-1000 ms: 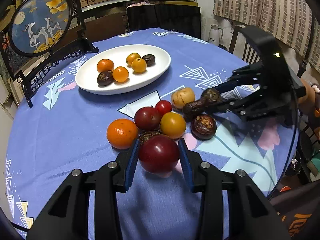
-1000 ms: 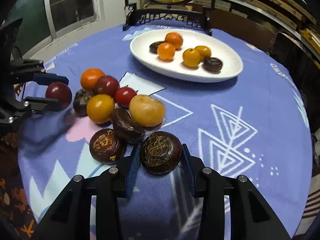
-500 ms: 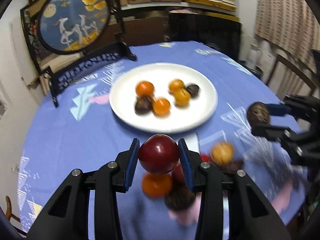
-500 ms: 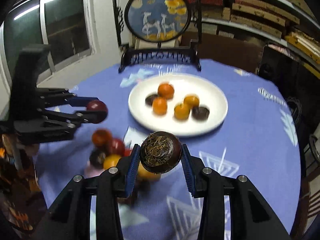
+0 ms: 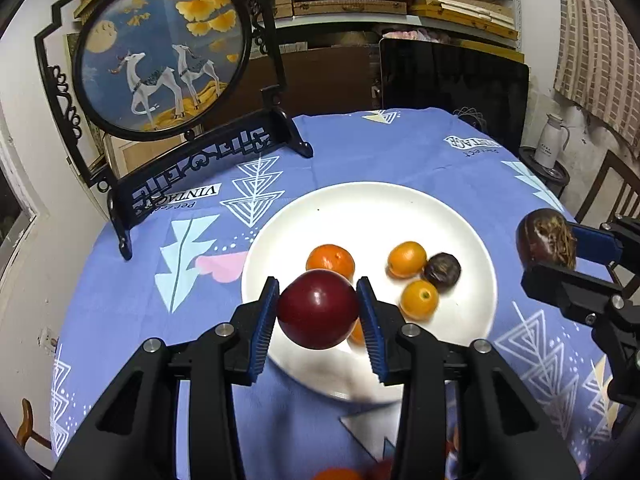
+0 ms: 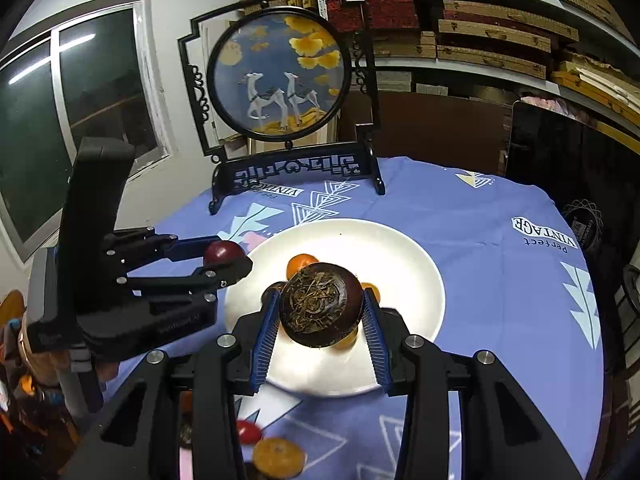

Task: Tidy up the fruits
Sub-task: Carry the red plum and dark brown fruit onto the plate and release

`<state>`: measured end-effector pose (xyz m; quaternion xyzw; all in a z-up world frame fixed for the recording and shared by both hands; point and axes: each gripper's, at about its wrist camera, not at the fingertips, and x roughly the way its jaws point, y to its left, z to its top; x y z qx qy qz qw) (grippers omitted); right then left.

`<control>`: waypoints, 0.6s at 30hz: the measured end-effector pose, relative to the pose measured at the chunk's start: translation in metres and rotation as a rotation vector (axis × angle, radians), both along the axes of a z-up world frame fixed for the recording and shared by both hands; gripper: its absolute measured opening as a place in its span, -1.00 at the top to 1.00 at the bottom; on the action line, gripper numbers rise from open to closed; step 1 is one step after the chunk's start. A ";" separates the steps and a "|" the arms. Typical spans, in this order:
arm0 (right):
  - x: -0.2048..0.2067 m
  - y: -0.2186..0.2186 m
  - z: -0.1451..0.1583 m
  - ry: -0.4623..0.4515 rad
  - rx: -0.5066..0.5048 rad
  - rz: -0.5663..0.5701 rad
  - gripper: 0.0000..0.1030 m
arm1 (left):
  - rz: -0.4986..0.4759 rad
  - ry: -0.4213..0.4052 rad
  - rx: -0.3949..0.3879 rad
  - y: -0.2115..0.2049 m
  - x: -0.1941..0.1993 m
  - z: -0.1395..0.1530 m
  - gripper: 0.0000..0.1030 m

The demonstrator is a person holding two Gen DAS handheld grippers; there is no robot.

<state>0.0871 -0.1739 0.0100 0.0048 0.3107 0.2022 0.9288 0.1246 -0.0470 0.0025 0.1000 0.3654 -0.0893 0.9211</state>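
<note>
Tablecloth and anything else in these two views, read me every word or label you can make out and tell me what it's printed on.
"VINTAGE", with "Perfect" beside it: printed upside down on the blue tablecloth, right of the white plate.
The same "VINTAGE" print again on the cloth by the black screen stand.
Small lettering on the left gripper body: too blurred to read.
White jug marking: too small.

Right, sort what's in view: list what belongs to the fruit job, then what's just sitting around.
Part of the job:
- dark red fruit in the left gripper
- brown fruit in the right gripper
- white plate with the fruit on it
- loose fruit on the blue tablecloth

Just lying about:
- round deer screen
- white jug
- stacked boxes
</note>
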 end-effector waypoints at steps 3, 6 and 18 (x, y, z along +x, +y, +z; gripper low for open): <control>0.016 0.002 -0.005 0.013 -0.006 -0.002 0.20 | 0.001 0.004 0.013 -0.003 0.016 -0.006 0.25; 0.031 0.002 -0.011 0.028 -0.009 -0.008 0.20 | 0.003 0.015 0.015 -0.005 0.031 -0.011 0.25; 0.080 0.007 -0.027 0.080 -0.023 -0.028 0.19 | 0.011 0.041 0.034 -0.007 0.066 -0.028 0.25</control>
